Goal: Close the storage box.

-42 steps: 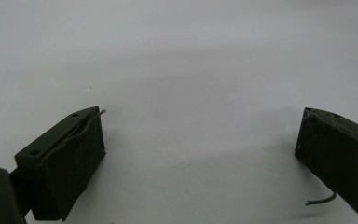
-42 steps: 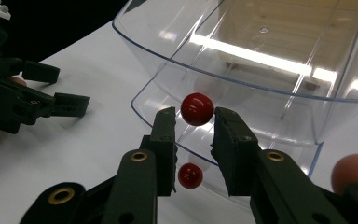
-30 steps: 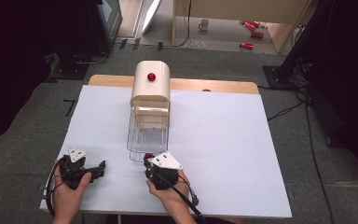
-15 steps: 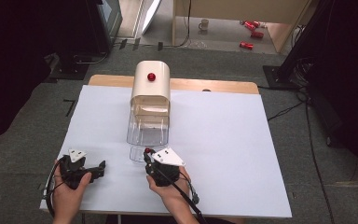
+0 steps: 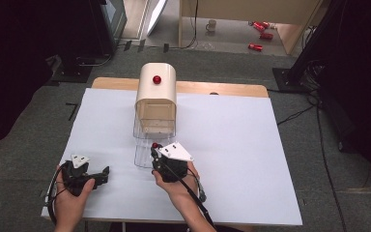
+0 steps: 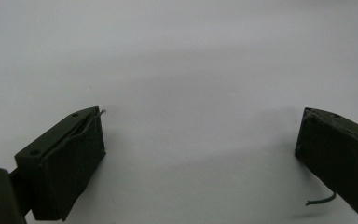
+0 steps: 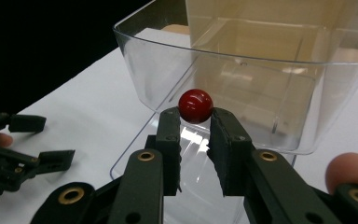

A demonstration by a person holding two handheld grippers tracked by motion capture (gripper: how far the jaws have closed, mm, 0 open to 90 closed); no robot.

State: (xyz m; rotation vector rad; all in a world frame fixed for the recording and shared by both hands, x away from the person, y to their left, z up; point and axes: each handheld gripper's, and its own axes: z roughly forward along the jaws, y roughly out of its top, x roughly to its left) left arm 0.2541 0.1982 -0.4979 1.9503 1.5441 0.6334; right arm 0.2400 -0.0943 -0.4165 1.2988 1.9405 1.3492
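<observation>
**Fingers clamped on the red knob of a clear drawer**

The fingers [image 7: 170, 133] of the right gripper [image 7: 195, 122] are closed on a small red knob [image 7: 195, 106], pinching it near their tips. The knob belongs to a clear plastic drawer [image 7: 242, 88], which in the high view sits pulled partway out of the cream, round-topped cabinet [image 5: 156, 94] towards the person. The lid or front panel that carries the knob looks tipped, lying low in front of the drawer's open mouth, though the clear plastic makes its edges hard to read.

The left gripper [image 5: 83, 175] rests on the white sheet covering the table [image 5: 251, 145], well apart from the drawer, its fingers [image 6: 67, 163] spread wide with nothing between them.

The step in hand appears to be working the drawer by its knob. To do it well, the grip should stay centred on the ball, since a round, glossy knob can roll out of flat pads if the pull turns sideways. The pull should run straight along the drawer's travel, level with the table, so the light plastic does not twist or jam in the cabinet. The cabinet is not held down; a slow, even motion should keep it from sliding, and the free left gripper could steady it if it starts to creep.

Farther back, a second red knob [image 5: 157, 79] sits on the cabinet's curved top.
</observation>
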